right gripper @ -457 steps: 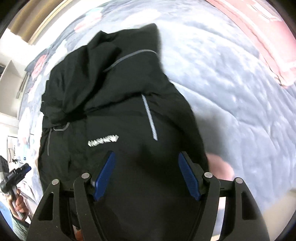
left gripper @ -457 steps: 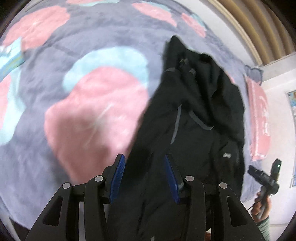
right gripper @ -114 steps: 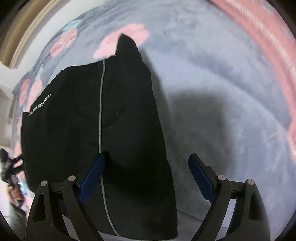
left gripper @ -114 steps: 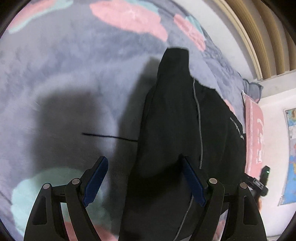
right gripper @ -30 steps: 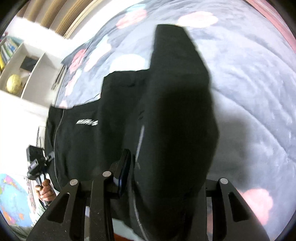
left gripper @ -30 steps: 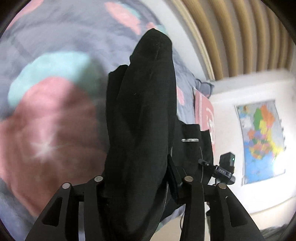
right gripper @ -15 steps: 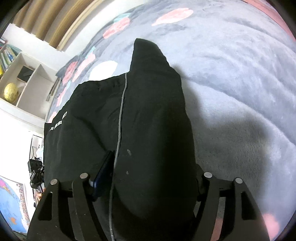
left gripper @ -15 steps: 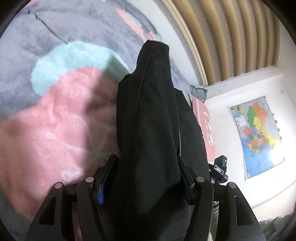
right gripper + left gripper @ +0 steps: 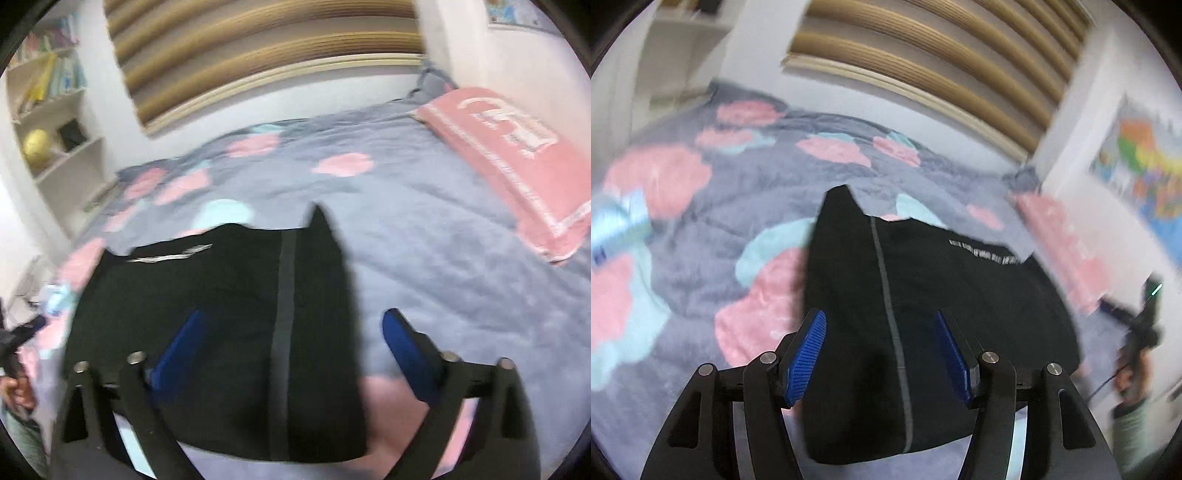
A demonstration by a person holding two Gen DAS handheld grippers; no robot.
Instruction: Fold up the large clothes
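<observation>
The black garment (image 9: 923, 295) lies folded into a compact block on the grey floral blanket (image 9: 701, 221). Its pointed far corner sticks out and could spring the fold loose if I nudge it. My left gripper (image 9: 879, 354) and right gripper (image 9: 291, 354) hover above, jaws wide, holding nothing.

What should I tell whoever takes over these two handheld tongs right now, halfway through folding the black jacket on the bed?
Left tongs: open, empty, above the garment's near edge.
Right tongs: open, empty, also over the near edge.
The black jacket with the grey stripe lies folded into a rough rectangle on the grey fleece blanket with pink and teal blotches; one pointed corner sticks up at the far edge.
Done: jacket folded over and released.
Left: probably tuck that corner, then fold once more if a smaller bundle is wanted.
</observation>
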